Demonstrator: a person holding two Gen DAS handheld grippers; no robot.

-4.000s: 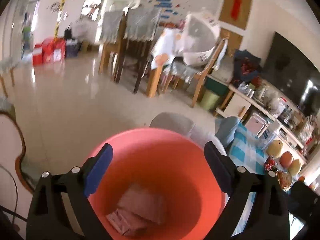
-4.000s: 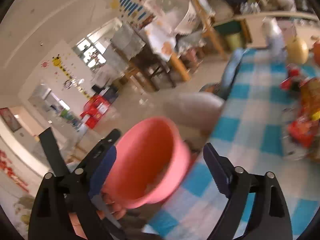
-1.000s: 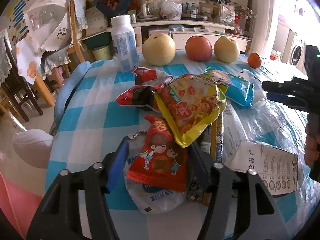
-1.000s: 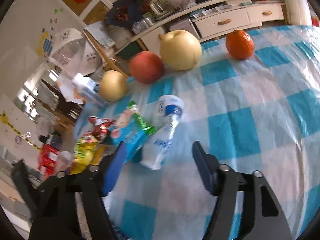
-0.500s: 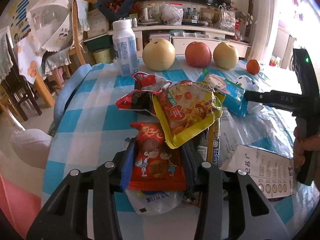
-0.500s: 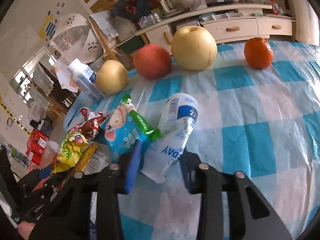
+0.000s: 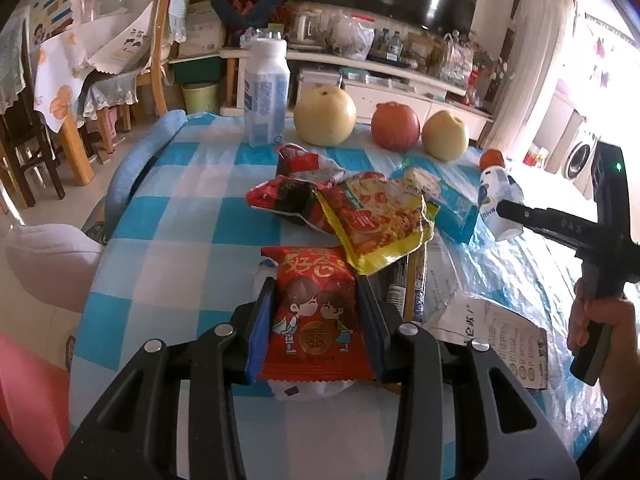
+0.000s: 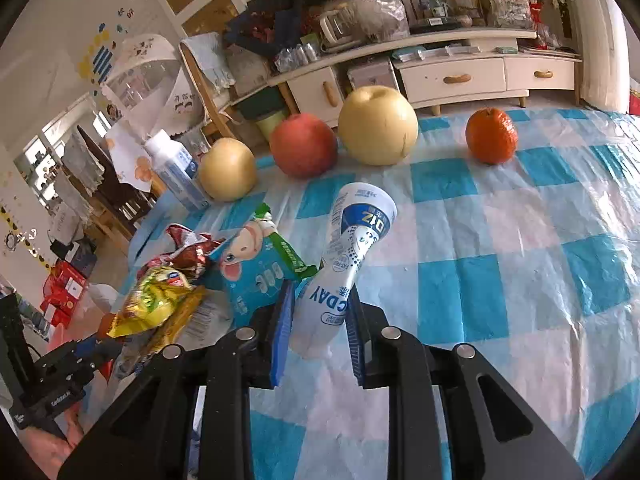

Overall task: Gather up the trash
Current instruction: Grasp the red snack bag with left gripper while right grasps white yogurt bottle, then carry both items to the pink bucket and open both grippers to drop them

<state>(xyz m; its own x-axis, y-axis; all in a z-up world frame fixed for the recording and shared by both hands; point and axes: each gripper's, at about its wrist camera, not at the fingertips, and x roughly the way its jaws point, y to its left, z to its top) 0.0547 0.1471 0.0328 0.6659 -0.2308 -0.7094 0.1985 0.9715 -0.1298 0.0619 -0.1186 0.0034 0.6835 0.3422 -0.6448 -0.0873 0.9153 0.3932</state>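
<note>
The red snack packet (image 7: 316,316), printed with two cartoon children, lies on the blue-and-white checked tabletop (image 7: 168,216) at the near edge of the trash pile. The left gripper (image 7: 316,320) has its jaws closed in against the packet's two long sides, so the packet fills the gap between them; a white wrapper (image 7: 308,388) shows under its near end. At 1 o'clock from the packet, overlapping its far corner, sits a crumpled yellow chip bag (image 7: 380,220), and at 11 o'clock from that bag a red-and-black foil wrapper (image 7: 292,196). A printed paper (image 7: 492,336) lies at 3 o'clock from the packet, with a dark narrow wrapper (image 7: 404,284) between them.

The white squeeze pouch (image 8: 344,276), with blue lettering, lies at the far side of the pile, pointing toward 12 o'clock in the right wrist view. The right gripper (image 8: 318,328) has its jaws drawn in on the pouch's lower body, the blue pads touching it on both sides. Just beside it at 10 o'clock is a blue cartoon-mouse packet (image 8: 256,272).

Beyond the trash, along the tabletop's far edge, stand a white bottle (image 7: 266,92), a large yellow pear (image 7: 325,115), a red apple (image 7: 396,126), a smaller pear (image 7: 445,135) and an orange (image 8: 491,135). A pink tub (image 7: 24,392) shows at 8 o'clock in the left wrist view, off the tabletop.
</note>
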